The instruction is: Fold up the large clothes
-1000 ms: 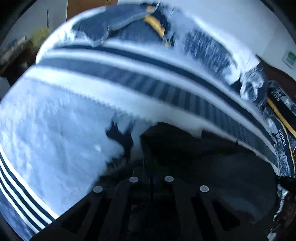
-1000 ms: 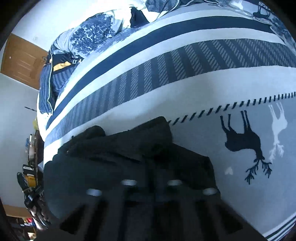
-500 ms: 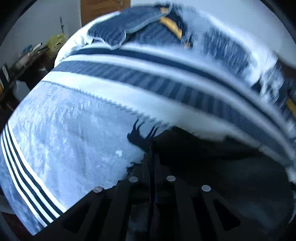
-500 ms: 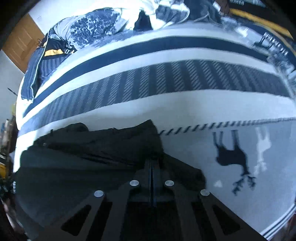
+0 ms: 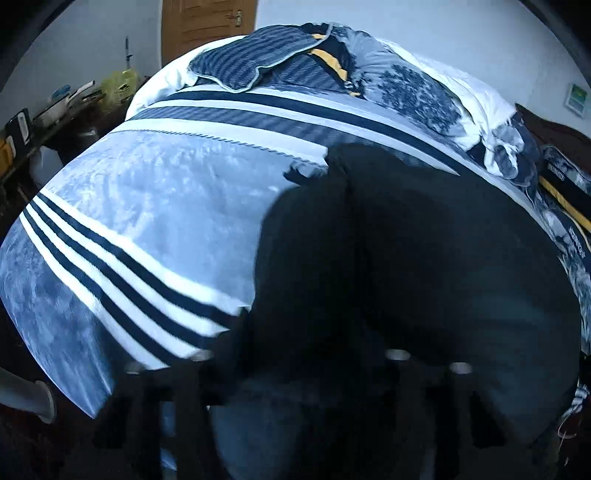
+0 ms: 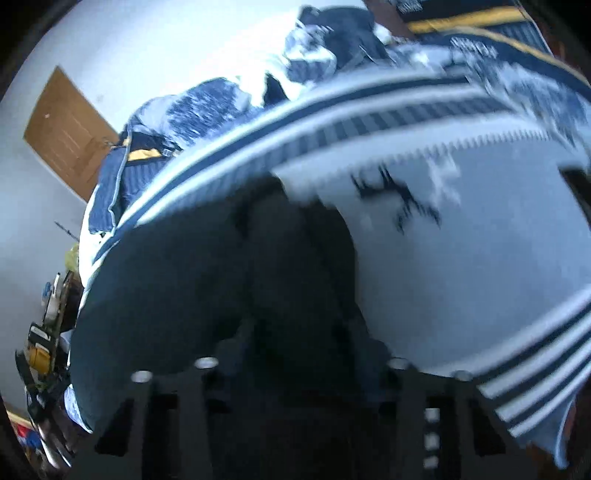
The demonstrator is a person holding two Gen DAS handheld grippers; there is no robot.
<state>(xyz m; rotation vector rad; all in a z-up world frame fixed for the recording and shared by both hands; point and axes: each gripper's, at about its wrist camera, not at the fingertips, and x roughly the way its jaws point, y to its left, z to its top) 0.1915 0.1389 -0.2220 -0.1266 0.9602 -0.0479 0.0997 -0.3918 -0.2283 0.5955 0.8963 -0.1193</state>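
Note:
A large black garment (image 5: 443,266) lies on a bed with a blue and white striped blanket (image 5: 147,206). In the left wrist view my left gripper (image 5: 299,332) is shut on a bunched edge of the garment, which drapes over the fingers and hides them. In the right wrist view the same black garment (image 6: 177,288) fills the lower left, and my right gripper (image 6: 299,332) is shut on another fold of it. The right view is blurred by motion. The fingertips of both grippers are buried in cloth.
Pillows and bunched bedding (image 5: 406,85) lie at the head of the bed. A wooden door (image 5: 207,26) stands behind. A cluttered side table (image 5: 55,110) is at the bed's left. The blanket's deer print (image 6: 399,195) shows right of the garment.
Both grippers have lifted and pulled back with the garment's edge. The black cloth now hangs up over the fingers and covers far more of each view. The bed looks farther away.

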